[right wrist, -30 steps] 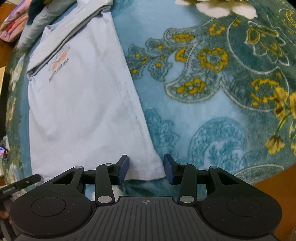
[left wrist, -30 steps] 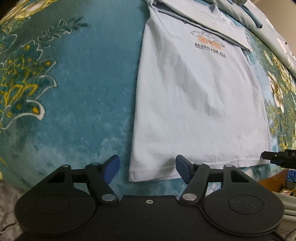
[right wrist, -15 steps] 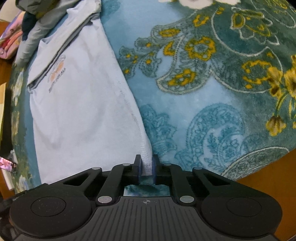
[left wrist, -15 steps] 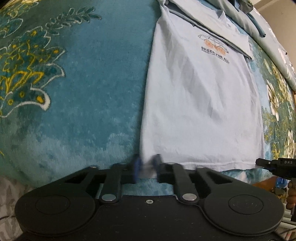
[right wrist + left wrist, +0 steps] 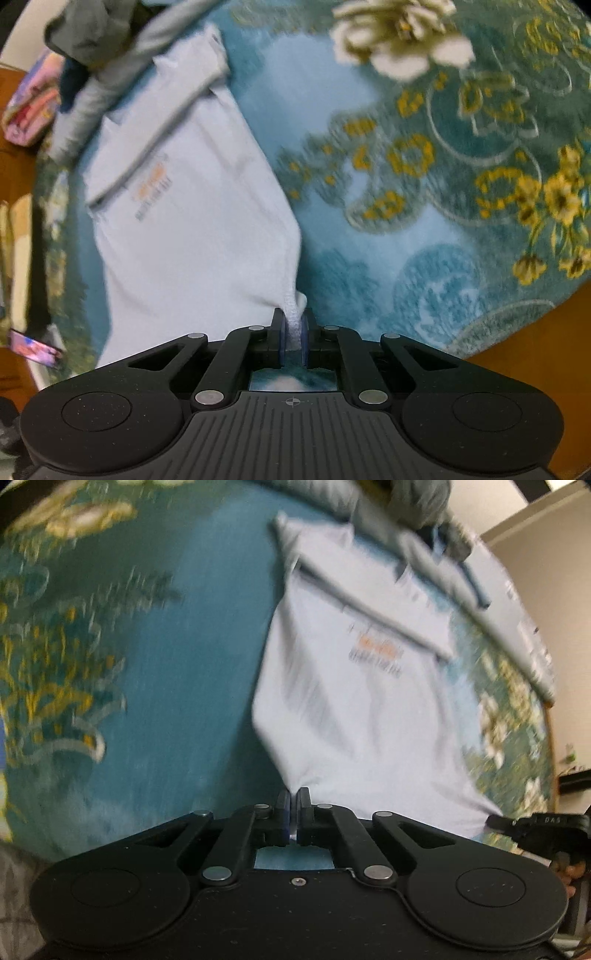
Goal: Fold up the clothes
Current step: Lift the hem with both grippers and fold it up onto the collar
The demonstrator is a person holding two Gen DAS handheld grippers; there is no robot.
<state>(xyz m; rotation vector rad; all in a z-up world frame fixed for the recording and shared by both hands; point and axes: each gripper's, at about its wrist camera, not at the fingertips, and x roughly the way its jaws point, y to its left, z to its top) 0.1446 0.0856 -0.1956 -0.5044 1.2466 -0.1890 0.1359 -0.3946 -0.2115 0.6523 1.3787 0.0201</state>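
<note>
My left gripper (image 5: 294, 805) is clenched on the near left corner of the pale blue T-shirt (image 5: 369, 716), the two fingers (image 5: 282, 812) pressed together with only a sliver of hem between them. My right gripper (image 5: 293, 332) is clamped on the near right corner, where a bunched fold of white hem stands up between the blue pads (image 5: 282, 336). The T-shirt lies front up on a teal blanket (image 5: 192, 672) with yellow and cream flowers, its near edge drawn up off the blanket into a peak at each gripper, while the far part lies flat. An orange and dark chest print (image 5: 151, 188) shows in the far half, too blurred to read. The sleeves are folded in across the shirt's far end (image 5: 369, 602). Beyond the collar sits a heap of grey clothes (image 5: 85, 40), touching the shirt's far edge. In the left wrist view, the tip of my right gripper (image 5: 535, 823) shows at the right edge, at the shirt's other corner. A pink patterned item (image 5: 29, 110) lies far left, off the blanket.
</note>
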